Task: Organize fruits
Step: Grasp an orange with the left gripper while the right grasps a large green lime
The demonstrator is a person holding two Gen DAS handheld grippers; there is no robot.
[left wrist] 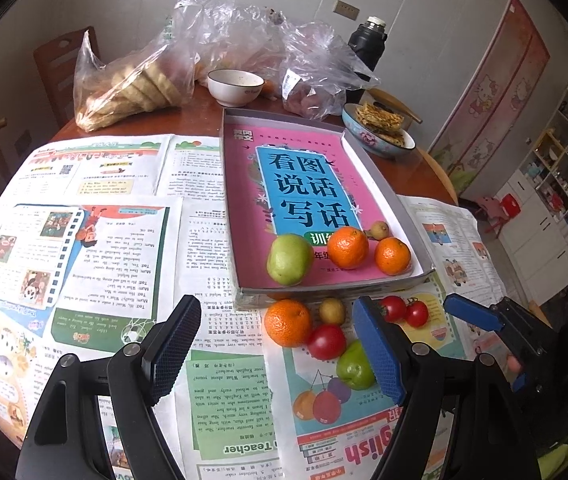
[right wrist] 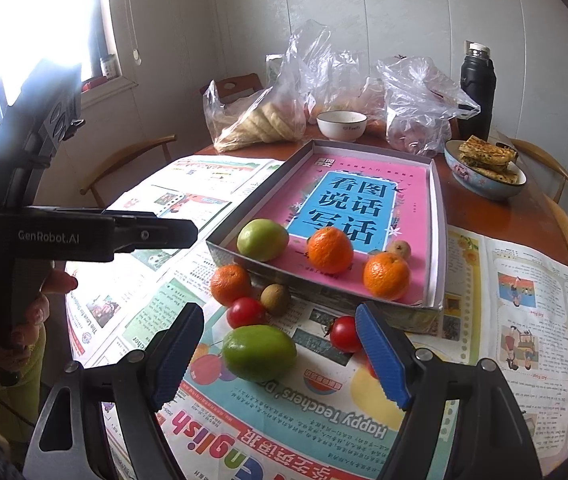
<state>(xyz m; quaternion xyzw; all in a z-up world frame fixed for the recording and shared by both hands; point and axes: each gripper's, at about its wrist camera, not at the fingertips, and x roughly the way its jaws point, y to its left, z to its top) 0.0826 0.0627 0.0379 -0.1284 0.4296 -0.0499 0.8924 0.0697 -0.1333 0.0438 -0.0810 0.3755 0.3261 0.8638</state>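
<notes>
A shallow grey box tray [left wrist: 388, 188] [right wrist: 438, 216] with a pink book as its floor holds a green fruit [left wrist: 289, 259] [right wrist: 262, 239], two oranges [left wrist: 347, 248] [right wrist: 330, 250] and a small brown fruit [left wrist: 378, 230]. In front of it on newspaper lie an orange [left wrist: 287, 322] [right wrist: 230, 284], a small brown fruit [left wrist: 332, 311] [right wrist: 276, 299], red tomatoes [left wrist: 326, 341] [right wrist: 246, 312] and a green fruit [left wrist: 354, 366] [right wrist: 259, 353]. My left gripper [left wrist: 280, 348] is open above these. My right gripper [right wrist: 280, 354] is open around the loose green fruit.
Newspaper sheets [left wrist: 96, 240] cover the round wooden table. At the back stand plastic bags with bread [left wrist: 132, 88], a white bowl [left wrist: 235, 87], a bowl of flatbread [left wrist: 380, 130] and a black flask [left wrist: 368, 46]. Chairs ring the table.
</notes>
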